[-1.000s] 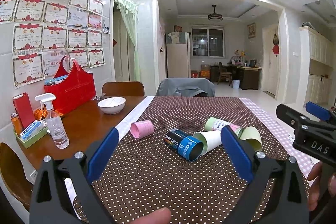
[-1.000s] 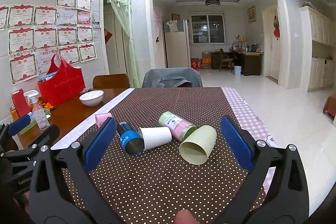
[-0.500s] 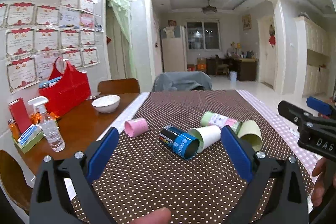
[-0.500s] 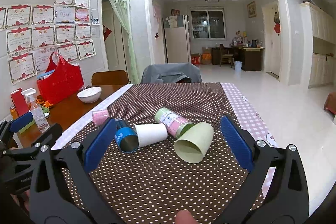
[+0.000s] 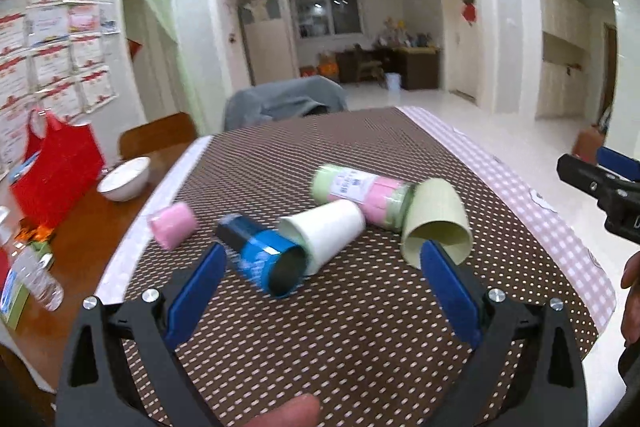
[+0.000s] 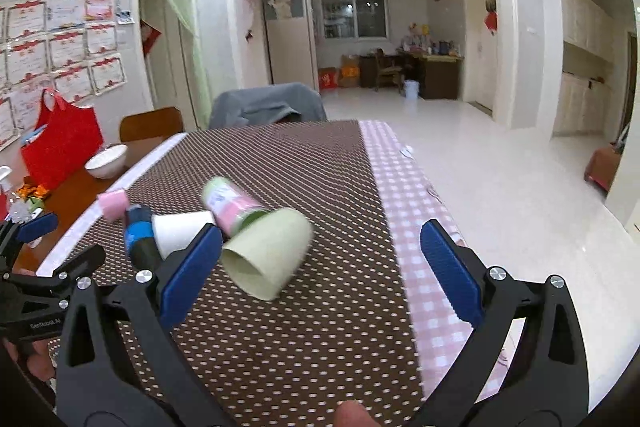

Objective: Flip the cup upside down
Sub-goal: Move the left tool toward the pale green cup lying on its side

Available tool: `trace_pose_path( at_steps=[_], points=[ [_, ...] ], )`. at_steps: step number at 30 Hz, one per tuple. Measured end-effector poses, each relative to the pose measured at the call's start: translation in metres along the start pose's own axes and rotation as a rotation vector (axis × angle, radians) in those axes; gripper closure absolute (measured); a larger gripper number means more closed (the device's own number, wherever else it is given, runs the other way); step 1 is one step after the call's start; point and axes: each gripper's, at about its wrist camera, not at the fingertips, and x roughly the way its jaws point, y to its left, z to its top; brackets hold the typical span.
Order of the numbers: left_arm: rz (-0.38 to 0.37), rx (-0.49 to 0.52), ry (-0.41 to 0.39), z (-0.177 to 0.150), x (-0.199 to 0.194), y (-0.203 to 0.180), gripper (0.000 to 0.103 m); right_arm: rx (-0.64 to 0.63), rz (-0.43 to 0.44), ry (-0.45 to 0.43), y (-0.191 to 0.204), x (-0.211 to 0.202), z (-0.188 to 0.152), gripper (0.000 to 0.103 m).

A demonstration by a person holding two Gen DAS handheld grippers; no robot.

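Several cups lie on their sides on the brown dotted tablecloth (image 5: 360, 327): a pale green cup (image 5: 436, 223) (image 6: 268, 255), a white cup (image 5: 324, 231) (image 6: 180, 227), a blue and black cup (image 5: 264, 259) (image 6: 138, 235), a green and pink bottle-like cup (image 5: 360, 195) (image 6: 232, 203) and a small pink cup (image 5: 172, 223) (image 6: 114, 203). My left gripper (image 5: 320, 259) is open and empty, just short of the blue and white cups. My right gripper (image 6: 320, 235) is open and empty, with the green cup inside its left finger.
A white bowl (image 5: 124, 179), a red bag (image 5: 60, 167) and a spray bottle (image 5: 32, 271) stand on the bare wood at left. A chair with a grey cover (image 5: 284, 99) is at the far end. The table's right edge has a pink check border (image 6: 404, 211).
Both grippers have moved forward and down toward the cups, which now look larger and closer. Both views have swung to the right. The cups have not moved.
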Motion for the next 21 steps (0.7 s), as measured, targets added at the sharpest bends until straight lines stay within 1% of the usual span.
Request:
trace_pose_path(
  at_steps=[5,9,15,21],
  points=[
    [-0.099,0.028,0.115,0.013,0.043,-0.025,0.007,0.010,-0.012,0.057,-0.018,0.021,-0.003,0.006],
    [-0.112,0.051,0.173,0.019,0.069,-0.043,0.007,0.018,-0.018,0.101,-0.030,0.037,-0.006,0.006],
    [-0.140,0.061,0.278,0.030,0.106,-0.062,0.007,0.014,-0.005,0.165,-0.044,0.065,-0.007,0.006],
    [-0.192,0.032,0.405,0.043,0.143,-0.076,0.007,0.029,-0.007,0.209,-0.061,0.087,-0.007,0.006]
  ],
)
